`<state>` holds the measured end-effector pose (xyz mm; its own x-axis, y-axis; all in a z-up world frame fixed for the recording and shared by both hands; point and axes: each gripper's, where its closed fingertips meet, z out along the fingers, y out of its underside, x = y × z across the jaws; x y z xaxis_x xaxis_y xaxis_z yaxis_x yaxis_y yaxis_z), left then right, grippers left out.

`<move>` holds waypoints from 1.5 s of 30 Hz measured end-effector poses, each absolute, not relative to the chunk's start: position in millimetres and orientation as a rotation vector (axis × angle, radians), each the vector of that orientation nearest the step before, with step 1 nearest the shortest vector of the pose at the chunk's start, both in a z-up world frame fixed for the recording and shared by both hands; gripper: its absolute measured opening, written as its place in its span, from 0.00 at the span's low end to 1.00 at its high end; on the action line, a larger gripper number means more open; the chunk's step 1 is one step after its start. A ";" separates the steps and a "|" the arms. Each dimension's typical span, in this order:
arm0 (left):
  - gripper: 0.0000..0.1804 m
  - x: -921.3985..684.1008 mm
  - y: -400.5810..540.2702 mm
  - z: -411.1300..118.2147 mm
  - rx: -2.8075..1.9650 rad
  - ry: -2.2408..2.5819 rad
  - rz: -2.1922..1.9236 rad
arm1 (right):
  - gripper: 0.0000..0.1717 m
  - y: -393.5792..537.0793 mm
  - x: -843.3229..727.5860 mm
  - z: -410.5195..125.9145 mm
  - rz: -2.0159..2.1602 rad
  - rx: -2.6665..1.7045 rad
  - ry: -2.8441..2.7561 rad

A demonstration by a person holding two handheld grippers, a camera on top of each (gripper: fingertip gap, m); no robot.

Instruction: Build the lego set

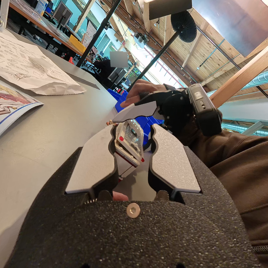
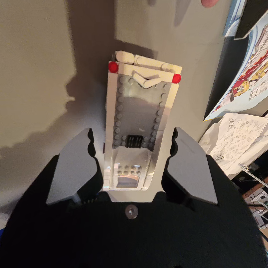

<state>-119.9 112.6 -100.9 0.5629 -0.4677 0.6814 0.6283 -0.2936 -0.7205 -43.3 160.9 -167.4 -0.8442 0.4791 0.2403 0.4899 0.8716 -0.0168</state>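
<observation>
A white brick-built vehicle [image 1: 130, 139] with a grey studded top and red round studs lies between the fingers of my left gripper [image 1: 132, 126]. It sits against the left pad [image 1: 111, 137], and a strip of blue shows between it and the right pad, so the left gripper is open. In the right wrist view the same vehicle [image 2: 137, 116] lies on the grey table [image 2: 36, 58] between the fingers of my right gripper [image 2: 132, 130]. That gripper is wide open, with a gap on both sides. One right finger [image 1: 134, 111] hangs just over the vehicle's front end.
A white paper bag printed with brick drawings [image 1: 29, 68] and a colour booklet [image 1: 11, 104] lie on the table; both also show at the right [image 2: 235, 145] [image 2: 246, 79]. A blue bin [image 1: 120, 98] stands past the table edge. A small brown piece [image 1: 111, 123] lies by the left fingertip.
</observation>
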 end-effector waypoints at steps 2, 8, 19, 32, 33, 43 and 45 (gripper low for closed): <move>0.26 -120.7 113.3 -102.9 -1.535 -0.146 -1.076 | 0.56 159.6 -48.7 -169.2 -0.034 -0.735 -2.813; 0.26 -124.1 114.1 -104.6 -1.537 -0.158 -1.070 | 0.48 154.9 -54.7 -172.6 0.004 -0.696 -2.894; 0.32 -122.6 110.7 -111.6 -1.633 -0.047 -0.953 | 0.47 149.3 -59.2 -173.6 0.045 -0.655 -2.969; 0.55 -93.7 102.1 -153.9 -1.910 0.471 -0.530 | 0.57 163.4 -54.2 -133.6 0.146 -0.774 -2.738; 0.56 -91.7 102.7 -157.3 -1.931 0.486 -0.526 | 0.58 168.1 -49.5 -128.2 0.166 -0.812 -2.679; 0.62 -84.2 121.0 -200.4 -2.101 0.781 -0.160 | 0.60 215.6 12.5 -146.3 0.266 -1.166 -2.286; 0.62 -84.1 124.7 -207.8 -2.110 0.838 -0.068 | 0.59 224.1 19.5 -157.9 0.221 -1.186 -2.292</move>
<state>-84.1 124.7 -207.8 0.7746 -0.5868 -0.2361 -0.5407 -0.4207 -0.7285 19.5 224.1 -157.9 -0.4633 0.7950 0.3916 0.7054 0.5983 -0.3800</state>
